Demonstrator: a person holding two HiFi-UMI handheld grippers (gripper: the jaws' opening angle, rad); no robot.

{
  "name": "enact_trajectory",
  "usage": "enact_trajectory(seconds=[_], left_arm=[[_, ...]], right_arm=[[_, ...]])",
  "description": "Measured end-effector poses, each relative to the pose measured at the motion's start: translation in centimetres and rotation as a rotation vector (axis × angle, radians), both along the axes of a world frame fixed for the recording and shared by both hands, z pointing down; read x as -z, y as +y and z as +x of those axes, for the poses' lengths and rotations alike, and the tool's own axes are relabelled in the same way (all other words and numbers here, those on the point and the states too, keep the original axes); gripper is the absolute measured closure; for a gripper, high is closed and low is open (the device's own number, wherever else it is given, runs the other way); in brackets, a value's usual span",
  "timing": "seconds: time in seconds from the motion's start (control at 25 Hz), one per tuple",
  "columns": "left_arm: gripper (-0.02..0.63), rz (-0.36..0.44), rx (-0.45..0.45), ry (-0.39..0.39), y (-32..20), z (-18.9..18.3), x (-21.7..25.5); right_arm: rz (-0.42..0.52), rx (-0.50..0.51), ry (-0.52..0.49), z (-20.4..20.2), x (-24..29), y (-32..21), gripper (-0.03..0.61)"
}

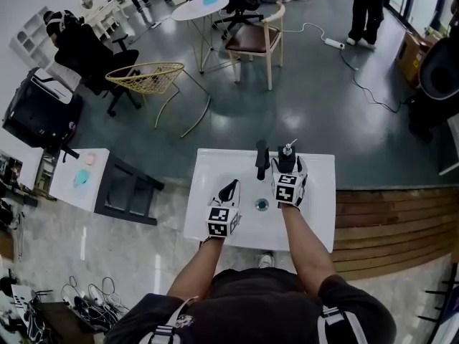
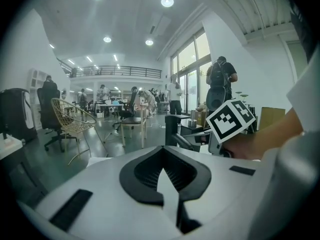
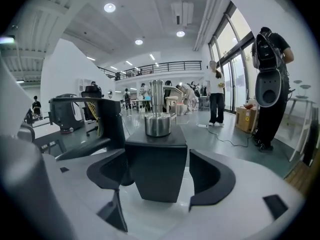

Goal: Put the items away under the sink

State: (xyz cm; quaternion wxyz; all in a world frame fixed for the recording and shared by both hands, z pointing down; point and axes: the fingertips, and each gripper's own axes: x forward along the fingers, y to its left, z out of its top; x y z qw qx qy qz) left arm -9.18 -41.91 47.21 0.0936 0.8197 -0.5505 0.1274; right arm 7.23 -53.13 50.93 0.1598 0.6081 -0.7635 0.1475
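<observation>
Black and squat, the soap dispenser (image 3: 156,156) stands upright at the back of the white counter (image 1: 208,165), just right of the black faucet (image 1: 262,160), with a steel pump (image 3: 157,120) on top. The right claw (image 3: 158,181) reaches in around it: its jaws are spread, one on each side of the dispenser's body. A sliver of gap shows at the right pad, so nothing is being pinched. The dispenser's base sits on the counter. The left claw (image 2: 164,170) hangs lower over the near left part of the counter, its jaws pressed together with nothing between them. From above, the round drain (image 1: 262,205) lies between the two marker cubes. Beyond the counter, a wooden chair (image 1: 257,41) and a wire chair (image 1: 147,77) stand on the grey floor, well apart from it.
</observation>
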Motion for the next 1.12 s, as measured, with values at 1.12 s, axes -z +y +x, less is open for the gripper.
enact_trajectory(seconds=[1.12], left_arm=[[0.615, 0.035, -0.049, 0.034, 4.7, -1.1, 1.0]], right_arm=[[0.171, 0.018, 0.040, 0.4, 4.4, 6.8, 0.255]])
